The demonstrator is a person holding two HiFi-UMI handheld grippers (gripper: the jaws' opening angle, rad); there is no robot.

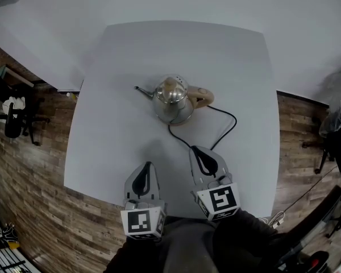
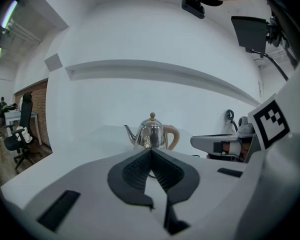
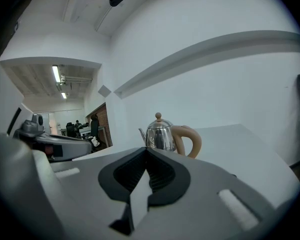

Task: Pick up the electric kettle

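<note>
A shiny steel electric kettle (image 1: 171, 102) with a beige handle (image 1: 203, 97) and a thin spout pointing left stands upright near the middle of the white table (image 1: 119, 50). A black cord (image 1: 224, 118) runs from its base toward the near right. My left gripper (image 1: 146, 165) is shut and empty over the table's near edge, well short of the kettle (image 2: 151, 134). My right gripper (image 1: 194, 151) is also shut and empty, beside the cord and nearer the kettle (image 3: 162, 137). Both point at the kettle.
The white table stands against a white wall (image 1: 176, 1). Wooden floor (image 1: 28, 192) lies to both sides. Office chairs (image 1: 14, 118) stand at far left, and dark chair legs (image 1: 329, 147) at right. The right gripper (image 2: 225, 143) shows beside the left in the left gripper view.
</note>
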